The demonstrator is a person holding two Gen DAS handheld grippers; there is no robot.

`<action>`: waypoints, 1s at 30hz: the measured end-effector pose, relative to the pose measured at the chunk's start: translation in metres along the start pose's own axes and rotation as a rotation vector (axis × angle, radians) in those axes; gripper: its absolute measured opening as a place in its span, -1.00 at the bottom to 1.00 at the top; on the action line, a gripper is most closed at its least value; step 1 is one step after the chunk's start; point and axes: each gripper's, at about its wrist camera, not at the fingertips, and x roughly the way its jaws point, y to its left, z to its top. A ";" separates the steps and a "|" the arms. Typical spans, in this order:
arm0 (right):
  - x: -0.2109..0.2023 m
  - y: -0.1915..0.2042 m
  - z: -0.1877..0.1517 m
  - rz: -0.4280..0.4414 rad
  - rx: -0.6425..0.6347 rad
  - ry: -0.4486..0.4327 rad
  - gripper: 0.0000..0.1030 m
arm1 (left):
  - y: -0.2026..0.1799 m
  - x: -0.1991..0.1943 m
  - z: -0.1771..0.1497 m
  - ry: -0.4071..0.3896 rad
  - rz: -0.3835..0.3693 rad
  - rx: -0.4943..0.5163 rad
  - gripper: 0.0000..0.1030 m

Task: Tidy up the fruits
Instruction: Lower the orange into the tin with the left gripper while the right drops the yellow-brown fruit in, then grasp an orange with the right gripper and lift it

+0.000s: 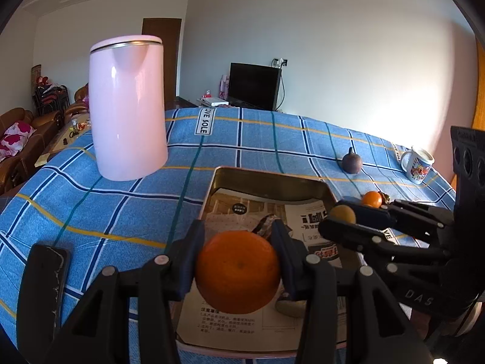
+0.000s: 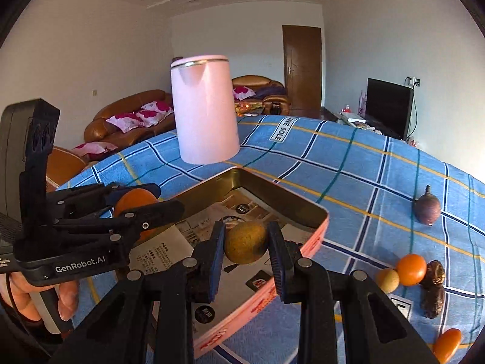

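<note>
Orange [image 1: 238, 271] | between left jaws | russet fruit [image 2: 246, 242] between right jaws

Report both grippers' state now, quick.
Left gripper: shut on the orange, over the tin.
Right gripper: shut on the brown fruit, over the tin too.

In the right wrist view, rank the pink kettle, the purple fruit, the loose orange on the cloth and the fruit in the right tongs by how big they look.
1. Pink kettle, clearly largest.
2. Yellow-brown fruit held in the right tongs; it is nearest the camera, so its rank is unsure.
3. Purple fruit and loose orange look alike; not ranked.
</note>
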 end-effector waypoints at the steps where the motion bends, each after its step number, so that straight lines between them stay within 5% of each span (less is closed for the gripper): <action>1: 0.007 0.004 -0.002 0.001 -0.008 0.021 -0.42 | 0.002 0.002 -0.001 0.007 0.006 -0.002 -0.07; 6: 0.026 0.011 -0.009 0.011 -0.021 0.100 -0.41 | 0.007 0.006 -0.004 0.022 0.020 -0.018 -0.05; 13: 0.001 -0.004 -0.012 0.013 0.010 0.053 -0.13 | 0.006 -0.010 0.000 -0.031 0.023 -0.025 0.19; 22: -0.088 -0.093 -0.044 -0.191 0.114 -0.004 0.00 | -0.033 -0.019 0.012 -0.076 -0.021 0.004 0.44; 26: -0.113 -0.137 -0.063 -0.294 0.185 0.034 0.00 | -0.070 -0.008 0.013 -0.048 -0.069 0.048 0.47; 30: -0.112 -0.158 -0.079 -0.303 0.227 0.104 0.00 | -0.110 0.004 0.013 -0.019 -0.112 0.101 0.47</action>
